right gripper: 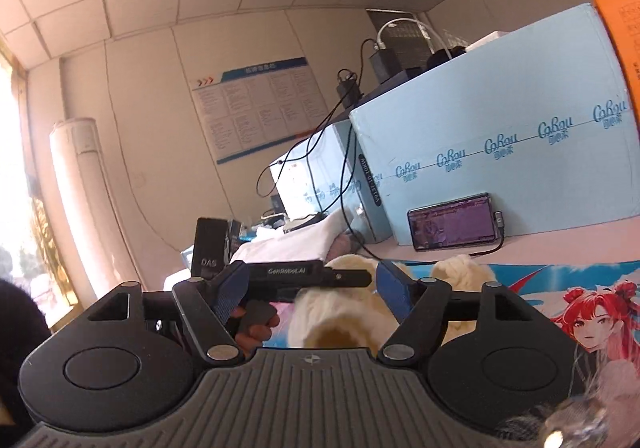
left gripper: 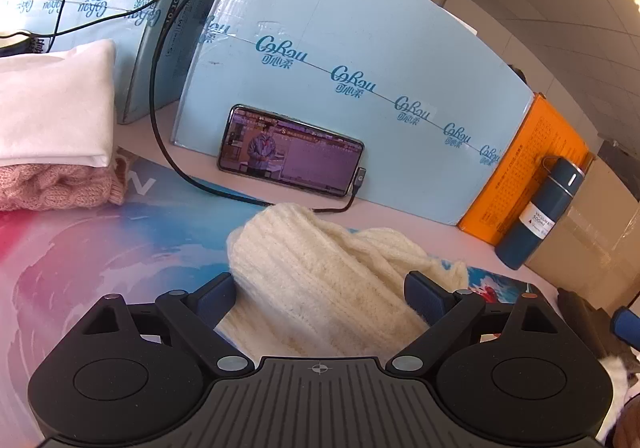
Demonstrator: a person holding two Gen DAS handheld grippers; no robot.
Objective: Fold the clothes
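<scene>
A cream knitted garment [left gripper: 320,272] lies bunched on the colourful printed mat [left gripper: 100,260]. My left gripper [left gripper: 320,300] is open, its blue-padded fingers [left gripper: 216,296] on either side of the knit, just above it. In the right wrist view the same cream knit [right gripper: 340,312] lies between and beyond my open right gripper [right gripper: 312,288]. The left gripper's body [right gripper: 304,274] and the hand holding it show just ahead. A folded stack, a white garment [left gripper: 56,104] on a pink knit [left gripper: 56,184], sits at the far left of the mat.
Light blue cartons [left gripper: 340,60] stand along the back of the table, with a phone [left gripper: 290,150] leaning on one and a black cable [left gripper: 160,128] running to it. An orange box [left gripper: 524,172] and a dark blue flask [left gripper: 536,212] stand at the right.
</scene>
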